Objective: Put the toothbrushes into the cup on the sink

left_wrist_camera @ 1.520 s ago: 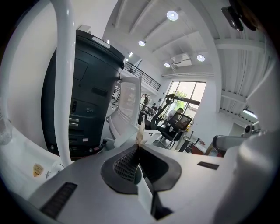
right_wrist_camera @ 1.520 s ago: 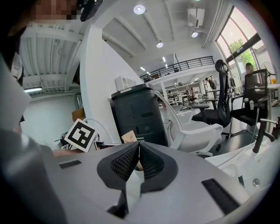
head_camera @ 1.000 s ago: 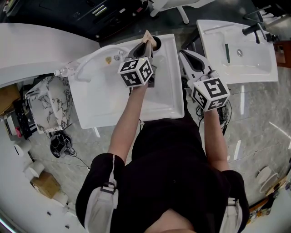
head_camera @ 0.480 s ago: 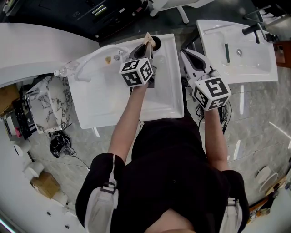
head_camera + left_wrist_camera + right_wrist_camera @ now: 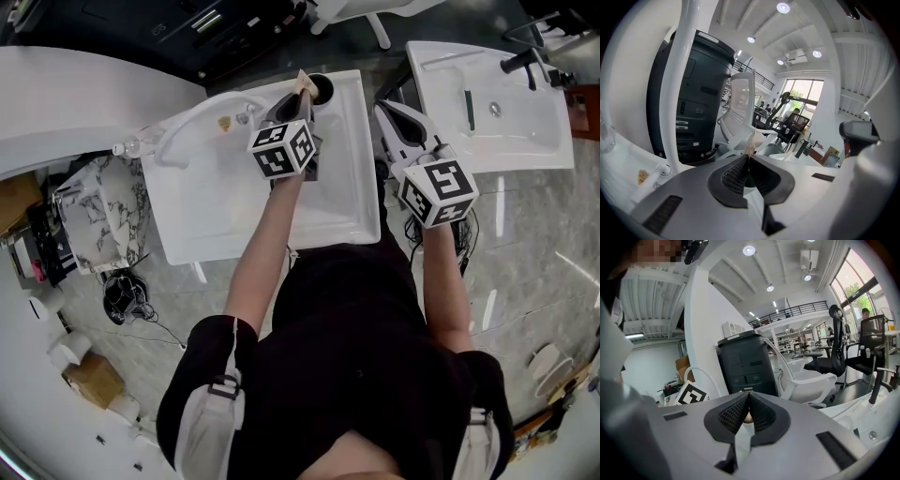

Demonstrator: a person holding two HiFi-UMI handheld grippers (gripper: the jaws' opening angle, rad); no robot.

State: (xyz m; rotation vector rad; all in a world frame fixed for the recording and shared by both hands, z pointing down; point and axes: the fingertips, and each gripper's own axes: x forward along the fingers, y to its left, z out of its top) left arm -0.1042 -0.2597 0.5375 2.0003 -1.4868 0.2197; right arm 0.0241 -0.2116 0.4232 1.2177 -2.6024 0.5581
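A white sink point(image 5: 352, 202) stands on a grey stone-patterned floor point(image 5: 534, 253). A curved white bench point(image 5: 84, 94) lies off to its left and a second sink point(image 5: 534, 141) to its right. A white arched tap point(image 5: 197, 117) rises at the first sink's back edge, and a dark cup point(image 5: 322, 88) stands on its back right corner. Beyond the sinks are a dark cabinet point(image 5: 696, 93) and a white chair point(image 5: 740, 105). The two gripper views look out into a bright open hall (round ceiling lights, tall windows, a railed upper level). The left tool point(image 5: 298, 99) reaches over the back of the white sink with its jaws closed tight on a thin pale toothbrush point(image 5: 302, 81). The toothbrush sticks out past the fingertips, and its far end is just beside the cup's rim; whether it touches the cup cannot be told. The right tool point(image 5: 385, 112) hangs over the gap between the two sinks, well apart from the cup, with its jaws pressed together at the tips. A dark toothbrush point(image 5: 467, 108) lies flat in the second sink near its drain, apart from both tools.
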